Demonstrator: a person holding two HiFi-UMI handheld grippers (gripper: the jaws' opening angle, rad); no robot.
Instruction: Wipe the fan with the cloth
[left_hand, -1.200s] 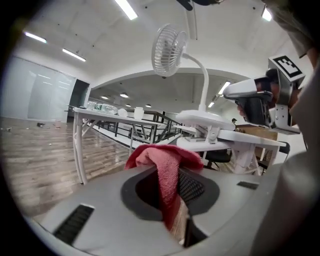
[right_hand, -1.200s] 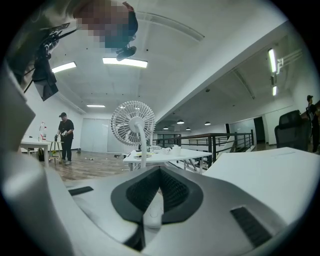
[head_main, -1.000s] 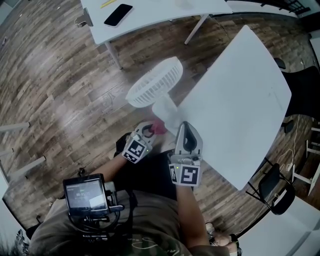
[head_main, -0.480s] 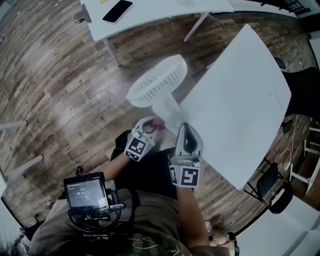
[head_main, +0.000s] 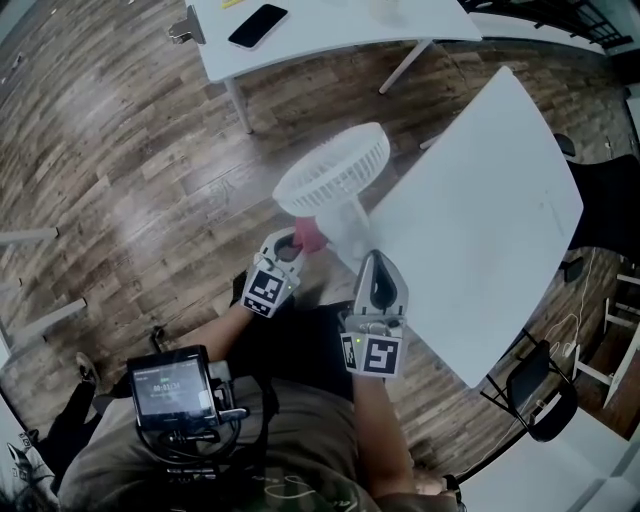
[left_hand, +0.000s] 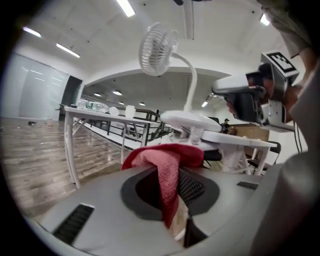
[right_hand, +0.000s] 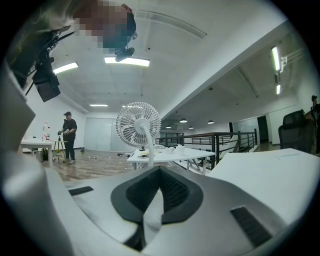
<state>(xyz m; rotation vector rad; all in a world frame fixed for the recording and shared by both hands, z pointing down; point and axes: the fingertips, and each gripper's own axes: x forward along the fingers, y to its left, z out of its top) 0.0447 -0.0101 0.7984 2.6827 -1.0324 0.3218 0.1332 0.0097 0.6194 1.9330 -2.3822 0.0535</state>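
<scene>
Cloth (left_hand: 167, 170) (red, draped) hangs pinched in your left gripper (head_main: 290, 243), frame centre; your right gripper (head_main: 378, 262) is clenched shut below the fan (head_main: 335, 170).

White table (head_main: 480, 220), fan (head_main: 335, 170) on its corner, wooden floor (head_main: 120, 180)

Right gripper (right_hand: 158, 176) jaws closed together, white fan (right_hand: 138, 124) upright ahead, white table (right_hand: 272, 167) at right, person (right_hand: 67, 136) standing far left.

Phone (head_main: 258, 25): I see it far ahead of the fingers (head_main: 376, 262), on the far table (head_main: 330, 20).
Chair (head_main: 535, 395): well right of them.
</scene>
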